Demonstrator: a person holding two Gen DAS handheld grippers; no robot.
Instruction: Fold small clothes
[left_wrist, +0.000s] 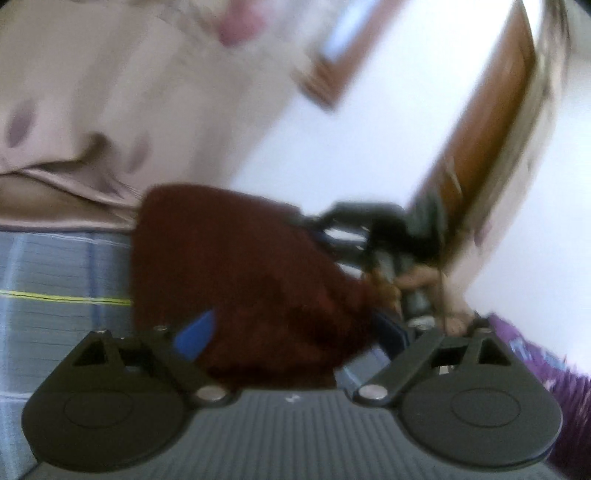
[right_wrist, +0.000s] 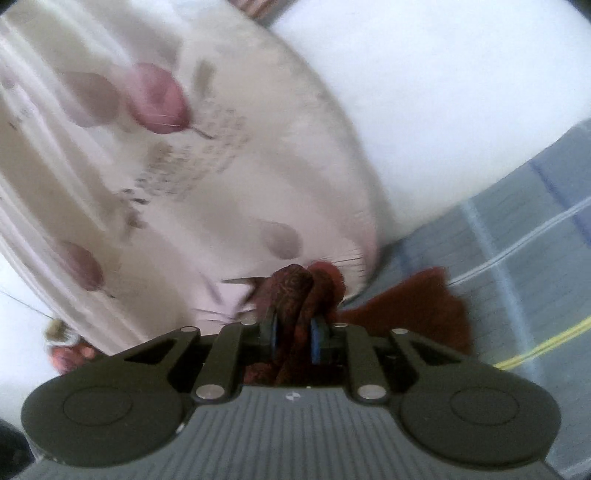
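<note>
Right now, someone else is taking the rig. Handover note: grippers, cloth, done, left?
Right gripper: shut on the dark red cloth, a bunched fold pinched between its blue pads.
Left gripper: jaws spread wide, the same cloth lying between them, not pinched.
The cloth hangs lifted over the grey plaid bed sheet; a floral pillow lies behind it.
Done: cloth picked up on one side.
Left: grab the free side with the left, spread it flat, fold. Frames are blurred, so no fold can be confirmed.
</note>
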